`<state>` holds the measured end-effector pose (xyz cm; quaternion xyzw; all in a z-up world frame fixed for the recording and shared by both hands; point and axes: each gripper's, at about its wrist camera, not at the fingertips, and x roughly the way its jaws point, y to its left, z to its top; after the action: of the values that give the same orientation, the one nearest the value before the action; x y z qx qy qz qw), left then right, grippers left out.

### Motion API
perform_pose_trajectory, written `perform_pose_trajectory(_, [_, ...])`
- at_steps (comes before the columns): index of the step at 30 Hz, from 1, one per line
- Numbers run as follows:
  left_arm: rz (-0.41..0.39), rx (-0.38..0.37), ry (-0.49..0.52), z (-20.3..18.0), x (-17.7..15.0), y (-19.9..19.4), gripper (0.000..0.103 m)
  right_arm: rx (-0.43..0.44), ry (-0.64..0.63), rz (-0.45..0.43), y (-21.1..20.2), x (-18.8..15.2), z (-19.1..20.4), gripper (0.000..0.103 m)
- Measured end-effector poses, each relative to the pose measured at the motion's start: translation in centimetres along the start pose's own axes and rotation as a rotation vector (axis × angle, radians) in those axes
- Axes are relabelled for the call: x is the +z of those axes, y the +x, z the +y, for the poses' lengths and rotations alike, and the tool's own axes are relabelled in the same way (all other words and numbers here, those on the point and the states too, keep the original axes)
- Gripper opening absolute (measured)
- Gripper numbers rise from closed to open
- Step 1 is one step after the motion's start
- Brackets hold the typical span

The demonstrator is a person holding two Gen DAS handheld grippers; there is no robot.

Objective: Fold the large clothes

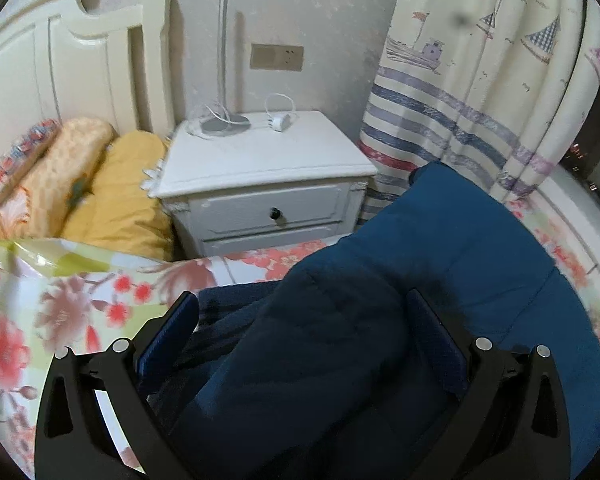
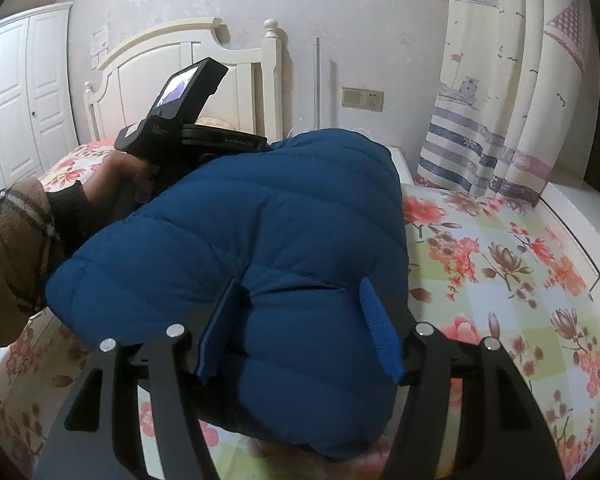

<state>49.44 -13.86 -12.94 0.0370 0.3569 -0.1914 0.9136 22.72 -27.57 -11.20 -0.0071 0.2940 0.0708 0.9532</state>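
On floral bedsheet [image 2: 500, 272]: blue padded jacket [image 2: 260, 220], bunched. Left gripper [image 1: 300, 320] and right gripper [image 2: 300, 316] each straddle a fold; whether either pinches it, unclear.

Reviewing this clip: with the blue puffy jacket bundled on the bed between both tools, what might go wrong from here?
1. The jacket is puffy; the right gripper straddles a bulge with jaws apart, so the fold may spring open.
2. The left gripper also only straddles fabric, so a pull may slip.
3. The bundle lies near the bed's edge by the nightstand and might slide off.
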Motion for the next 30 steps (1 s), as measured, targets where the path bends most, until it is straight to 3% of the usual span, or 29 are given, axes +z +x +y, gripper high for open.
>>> perform_pose_trajectory(4, [-0.019, 0.089, 0.039, -0.7, 0.0, -0.8, 0.099, -0.001, 0.022, 0.007, -0.3, -0.2, 0.4, 0.066])
perform_pose_trajectory(7, [-0.055, 0.263, 0.06, -1.3, -0.2, -3.5, 0.099, 0.073, 0.084, 0.081, -1.0, 1.0, -1.2, 0.074])
perform_pose_trajectory(8, [-0.088, 0.334, 0.074, -1.7, -0.4, -5.4, 0.099, 0.097, 0.129, 0.112, -1.4, 1.5, -2.0, 0.082])
perform_pose_trajectory(9, [-0.124, 0.38, 0.091, -2.2, -0.7, -7.4, 0.099, 0.128, 0.199, 0.125, -2.7, 2.2, -3.1, 0.083])
perform_pose_trajectory(10, [-0.172, 0.418, 0.11, -2.7, -1.1, -10.1, 0.099, 0.133, 0.226, 0.112, -3.7, 2.5, -3.7, 0.084])
perform_pose_trajectory(11, [-0.193, 0.432, 0.111, -3.1, -1.5, -11.8, 0.099, 0.121, 0.258, 0.084, -5.5, 3.3, -4.3, 0.091])
perform_pose_trajectory(12, [-0.197, 0.435, 0.101, -3.5, -1.9, -14.0, 0.099, 0.099, 0.275, 0.066, -7.1, 4.0, -4.8, 0.101])
perform_pose_trajectory(16, [-0.171, 0.387, 0.036, -5.0, -2.9, -20.8, 0.099, 0.072, 0.308, 0.076, -11.3, 6.2, -5.0, 0.101])
perform_pose_trajectory(21, [-0.281, 0.299, -0.067, -7.4, -4.4, -30.5, 0.099, 0.006, 0.226, 0.061, -15.5, 8.2, -2.9, 0.101])
perform_pose_trajectory(23, [-0.305, 0.301, -0.075, -8.3, -4.6, -33.1, 0.099, -0.042, 0.195, 0.056, -16.8, 8.9, -2.2, 0.101])
perform_pose_trajectory(26, [-0.278, 0.333, -0.032, -10.3, -4.8, -35.8, 0.099, -0.088, 0.167, 0.002, -19.7, 9.7, -1.2, 0.101])
perform_pose_trajectory(30, [-0.249, 0.289, -0.06, -11.4, -6.9, -38.7, 0.099, -0.11, 0.152, -0.055, -23.0, 9.0, 0.2, 0.101])
